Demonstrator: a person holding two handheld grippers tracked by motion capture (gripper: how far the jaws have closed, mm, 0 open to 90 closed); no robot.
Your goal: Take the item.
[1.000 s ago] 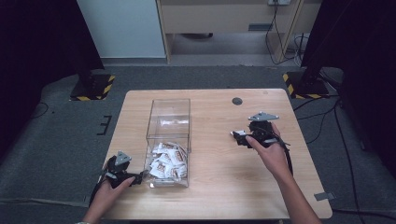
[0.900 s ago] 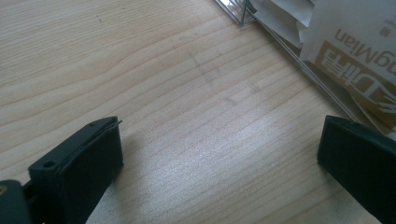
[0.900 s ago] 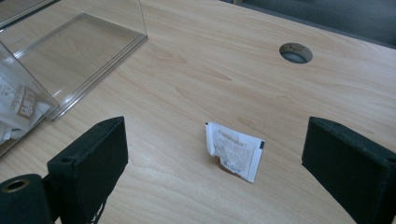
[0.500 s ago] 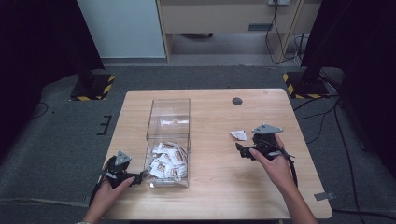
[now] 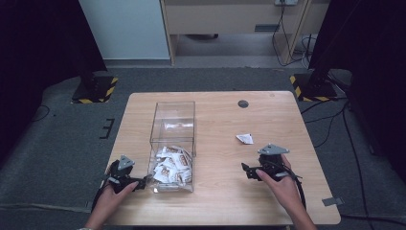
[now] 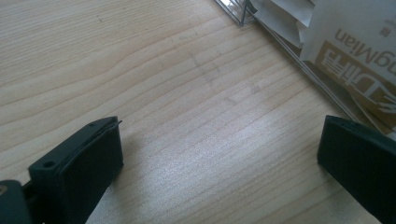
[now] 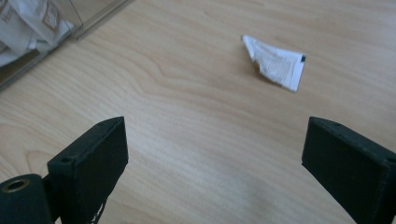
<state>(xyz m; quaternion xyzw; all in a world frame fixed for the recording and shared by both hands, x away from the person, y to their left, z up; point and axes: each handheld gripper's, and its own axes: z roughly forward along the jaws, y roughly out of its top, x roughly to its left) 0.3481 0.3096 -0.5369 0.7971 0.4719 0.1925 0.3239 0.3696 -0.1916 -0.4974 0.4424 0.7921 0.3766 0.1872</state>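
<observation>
So the person's got the right gripper (image 5: pixel 250 171) sitting low over the table (image 5: pixel 215 201) with its jaws spread wide and nothing between them. One loose packet (image 5: pixel 244 139) lies flat on the wood just ahead of it, a bit off to one side, well apart from the clear box (image 5: pixel 173 111) that holds the rest of the packets (image 5: pixel 170 165). The left gripper (image 5: pixel 140 182) is also spread and empty, parked next to the box's near corner.

Looks like the job is pulling packets out one at a time and laying them on the table, and this one seems placed.

Tips for the next grab, for what it's worth: the right gripper should come in over the box's open top, not bump the wall. The packets are thin and slippery-looking, piled every which way at the near end, so go for a raised edge or corner of a single one instead of digging into the heap. Close gently. The left gripper could steady the box if it slides, since the thing looks light.
</observation>
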